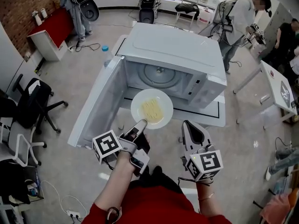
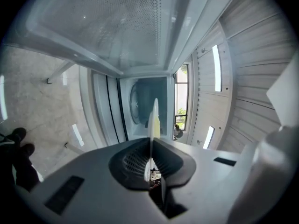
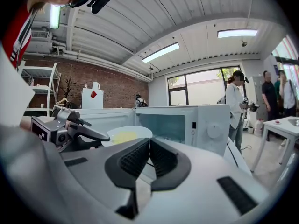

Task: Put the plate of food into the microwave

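— What was the microwave (image 1: 173,55) at the centre of the head view like?
— A pale, smooth casing with a faint sheen; metal or plastic, I couldn't tell. The turntable (image 1: 159,73) inside looked glossy, like glass.
— And the plate (image 1: 164,101)?
— White, smooth and glossy, ceramic by the look. The food (image 1: 152,110) on it was pale yellow and matt.
— The grippers?
— The left gripper (image 1: 141,123) and right gripper (image 1: 191,126) had matt light-grey plastic shells. The pads (image 3: 135,158) were black, ribbed and rubbery.
— Anything rough?
— The brick wall (image 1: 18,13) at upper left, red and matt. The floor (image 1: 70,83) was smooth, dull grey concrete. The garment (image 1: 154,204) at the bottom edge was red cloth.
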Available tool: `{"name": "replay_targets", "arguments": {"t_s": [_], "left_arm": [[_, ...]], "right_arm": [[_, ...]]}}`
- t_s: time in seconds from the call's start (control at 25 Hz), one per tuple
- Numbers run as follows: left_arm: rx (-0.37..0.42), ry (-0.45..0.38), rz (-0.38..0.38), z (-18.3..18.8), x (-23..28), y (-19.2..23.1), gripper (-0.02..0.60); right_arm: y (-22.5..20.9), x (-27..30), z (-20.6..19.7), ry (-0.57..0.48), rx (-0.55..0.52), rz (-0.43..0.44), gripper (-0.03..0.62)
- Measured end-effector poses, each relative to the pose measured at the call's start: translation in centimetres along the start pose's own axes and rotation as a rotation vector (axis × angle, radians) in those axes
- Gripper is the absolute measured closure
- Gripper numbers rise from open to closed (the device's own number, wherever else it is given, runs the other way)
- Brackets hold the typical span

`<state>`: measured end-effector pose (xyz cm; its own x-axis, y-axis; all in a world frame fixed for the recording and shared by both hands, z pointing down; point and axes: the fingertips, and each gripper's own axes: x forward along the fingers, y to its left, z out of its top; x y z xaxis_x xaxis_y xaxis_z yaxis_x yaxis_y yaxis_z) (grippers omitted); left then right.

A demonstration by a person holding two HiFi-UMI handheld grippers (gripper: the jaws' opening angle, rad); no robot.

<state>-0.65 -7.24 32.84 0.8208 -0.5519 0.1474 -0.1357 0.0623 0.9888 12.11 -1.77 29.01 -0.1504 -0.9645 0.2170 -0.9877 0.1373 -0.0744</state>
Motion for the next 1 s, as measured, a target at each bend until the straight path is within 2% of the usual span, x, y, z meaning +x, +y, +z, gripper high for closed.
{"name": "replay_targets", "arguments": {"t_s": [0.28,0.44,0.68,0.76,0.88,1.0], "left_arm": [[-0.014,-0.007,0.029,0.3,2.2,0.8,0.56],[0.007,-0.018,0.046,0.9,3.0,1.4,0.56],[-0.044,-0.063,-0.054,1.5,6.6,2.4,0.56],[-0.035,-0.078,-0.06,2.0,7.6,3.1,0.56],[0.008,-0.088,-0.022,3.1,9.1,4.8,0.56],[0.034,-0.107,-0.03,4.2,11.0,4.9,0.56]], "right_arm": [[-0.9,1.2,-0.2,0.044,-0.029,0.027,0.579],[-0.8,2.6,-0.3,0.058,-0.042,0.043,0.579],[-2.1,5.6,-1.9,0.07,-0.066,0.059,0.579],[-2.4,6.6,-2.7,0.086,-0.074,0.069,0.579],[-2.6,8.3,-3.7,0.078,-0.094,0.08,0.579],[-2.6,9.8,-4.1,0.068,-0.097,0.079,0.579]]}}
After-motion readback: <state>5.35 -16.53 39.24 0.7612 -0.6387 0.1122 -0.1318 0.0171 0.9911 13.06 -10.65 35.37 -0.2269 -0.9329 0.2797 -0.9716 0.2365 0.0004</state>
